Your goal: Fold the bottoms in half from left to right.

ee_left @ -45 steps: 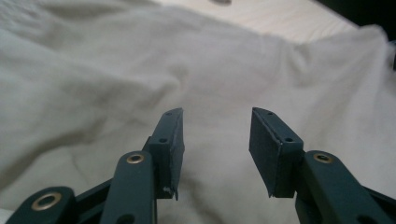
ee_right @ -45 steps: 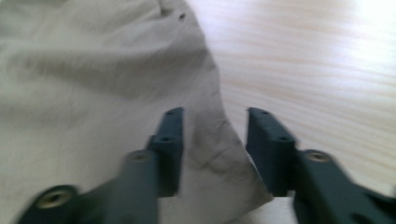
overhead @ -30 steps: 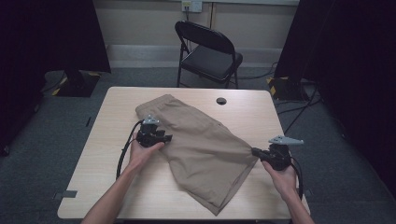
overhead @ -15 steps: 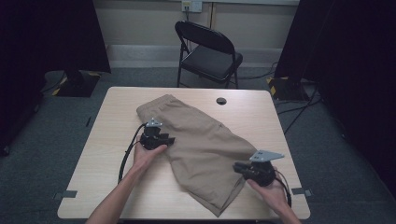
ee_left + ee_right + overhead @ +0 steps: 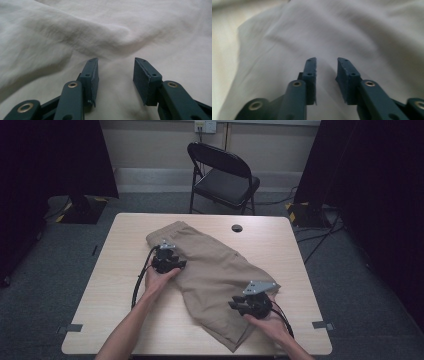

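Observation:
A pair of khaki shorts (image 5: 215, 270) lies flat and slantwise across the light wooden table (image 5: 285, 245). My left gripper (image 5: 180, 265) rests at the shorts' left edge, near the waist end. In the left gripper view it (image 5: 115, 61) stands open over a soft fold of the cloth (image 5: 82, 37), with nothing between the pads. My right gripper (image 5: 235, 306) hovers over the lower leg of the shorts at the front right. In the right gripper view it (image 5: 326, 60) is open with a narrower gap, above wrinkled cloth (image 5: 337, 32).
A small black round cap (image 5: 237, 228) sits in the tabletop behind the shorts. A black folding chair (image 5: 225, 175) stands beyond the far edge. Black cables (image 5: 140, 280) trail from both grippers toward the person. Bare tabletop lies left and right of the shorts.
My right gripper has moved from the shorts' right edge toward the front and left, onto the lower leg. The left gripper has shifted only slightly along the left edge.

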### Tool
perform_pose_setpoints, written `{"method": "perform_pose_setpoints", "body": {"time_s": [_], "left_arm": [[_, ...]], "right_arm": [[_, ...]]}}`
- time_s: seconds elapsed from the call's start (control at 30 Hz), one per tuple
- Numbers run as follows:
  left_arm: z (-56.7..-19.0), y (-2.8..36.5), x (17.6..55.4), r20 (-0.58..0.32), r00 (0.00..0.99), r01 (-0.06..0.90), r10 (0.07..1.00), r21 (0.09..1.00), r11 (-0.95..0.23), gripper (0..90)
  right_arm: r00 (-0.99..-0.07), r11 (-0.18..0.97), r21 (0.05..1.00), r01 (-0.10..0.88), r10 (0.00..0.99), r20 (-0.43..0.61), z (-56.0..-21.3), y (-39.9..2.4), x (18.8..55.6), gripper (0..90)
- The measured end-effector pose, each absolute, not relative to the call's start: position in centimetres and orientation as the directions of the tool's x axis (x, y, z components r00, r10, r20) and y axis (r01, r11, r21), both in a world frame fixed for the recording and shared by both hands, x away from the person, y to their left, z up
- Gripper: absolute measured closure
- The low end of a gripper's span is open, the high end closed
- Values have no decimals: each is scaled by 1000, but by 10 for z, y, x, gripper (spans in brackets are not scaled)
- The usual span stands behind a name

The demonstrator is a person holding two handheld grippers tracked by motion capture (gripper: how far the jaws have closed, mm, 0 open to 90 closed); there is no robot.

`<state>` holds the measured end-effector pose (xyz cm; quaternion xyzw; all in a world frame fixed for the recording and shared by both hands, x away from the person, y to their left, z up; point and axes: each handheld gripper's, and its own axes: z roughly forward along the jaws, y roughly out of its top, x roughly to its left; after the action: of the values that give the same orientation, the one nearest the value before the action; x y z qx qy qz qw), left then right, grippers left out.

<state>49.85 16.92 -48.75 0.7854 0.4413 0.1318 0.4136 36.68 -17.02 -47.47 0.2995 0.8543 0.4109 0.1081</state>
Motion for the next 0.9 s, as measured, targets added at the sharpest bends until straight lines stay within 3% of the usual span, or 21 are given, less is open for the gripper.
{"method": "perform_pose_setpoints", "body": {"time_s": [0.13, 0.17, 0.23, 0.43, 0.6, 0.9], "left_arm": [[-466, 160, 467, -167, 641, 542, 749, 789, -288, 574], [-463, 157, 459, -172, 666, 527, 726, 797, -296, 574], [-459, 146, 440, -185, 723, 493, 666, 813, -309, 568], [-475, 121, 408, -200, 782, 499, 590, 768, -401, 589], [-491, 116, 411, -165, 761, 527, 627, 721, -450, 609], [-493, 124, 421, -157, 753, 526, 639, 727, -441, 625]], "right_arm": [[-752, 446, 792, 418, 659, 26, -464, -174, 392, 666], [-731, 439, 796, 416, 682, 6, -462, -176, 402, 720], [-705, 420, 794, 440, 709, 15, -462, -179, 417, 743], [-669, 429, 774, 465, 743, -10, -471, -180, 442, 702], [-655, 436, 738, 514, 756, 10, -484, -190, 449, 718], [-649, 450, 700, 555, 760, 26, -489, -194, 440, 687]]}}
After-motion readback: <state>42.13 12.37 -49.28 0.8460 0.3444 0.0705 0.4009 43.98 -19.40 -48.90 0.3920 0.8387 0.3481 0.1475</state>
